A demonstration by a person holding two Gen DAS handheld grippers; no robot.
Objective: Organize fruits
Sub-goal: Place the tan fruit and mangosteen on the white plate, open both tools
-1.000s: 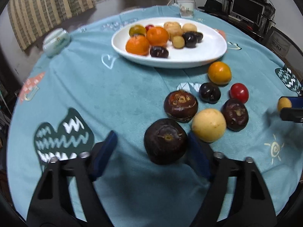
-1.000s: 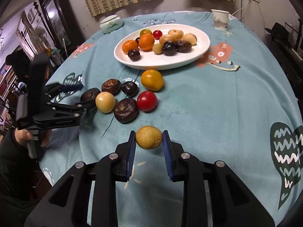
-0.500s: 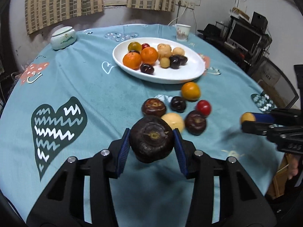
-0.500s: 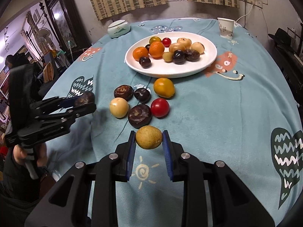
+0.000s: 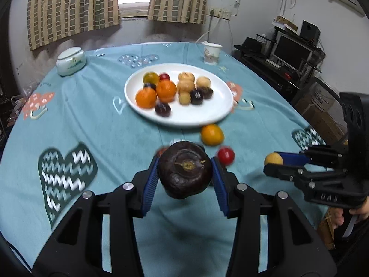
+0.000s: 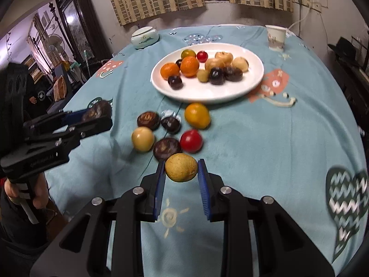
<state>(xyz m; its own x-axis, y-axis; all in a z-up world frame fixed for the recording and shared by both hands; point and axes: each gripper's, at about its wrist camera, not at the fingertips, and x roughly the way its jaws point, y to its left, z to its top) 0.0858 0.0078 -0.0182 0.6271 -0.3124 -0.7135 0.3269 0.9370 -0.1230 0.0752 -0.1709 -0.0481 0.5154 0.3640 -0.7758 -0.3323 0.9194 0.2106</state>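
My left gripper (image 5: 185, 173) is shut on a large dark brown fruit (image 5: 184, 172), held above the teal cloth. My right gripper (image 6: 181, 168) is shut on a small yellow fruit (image 6: 181, 167), also off the table. From the left wrist view the right gripper (image 5: 274, 161) shows at the right with the yellow fruit (image 5: 273, 158). The white plate (image 6: 230, 92) at the back holds oranges, dark fruits, pale fruits and a red one. Several loose fruits lie in front of the plate: an orange one (image 6: 197, 115), a red one (image 6: 191, 140), dark ones and a pale yellow one (image 6: 143, 138).
A paper cup (image 6: 275, 37) stands at the far right of the table and a lidded ceramic jar (image 6: 144, 37) at the far left. A person's hand (image 6: 25, 194) holds the left gripper's handle. Furniture and a monitor (image 5: 290, 50) stand beyond the table's right edge.
My left gripper closed on the dark brown fruit and lifted it off the cloth, with the view tilting up. The right gripper kept its yellow fruit and stayed almost still.
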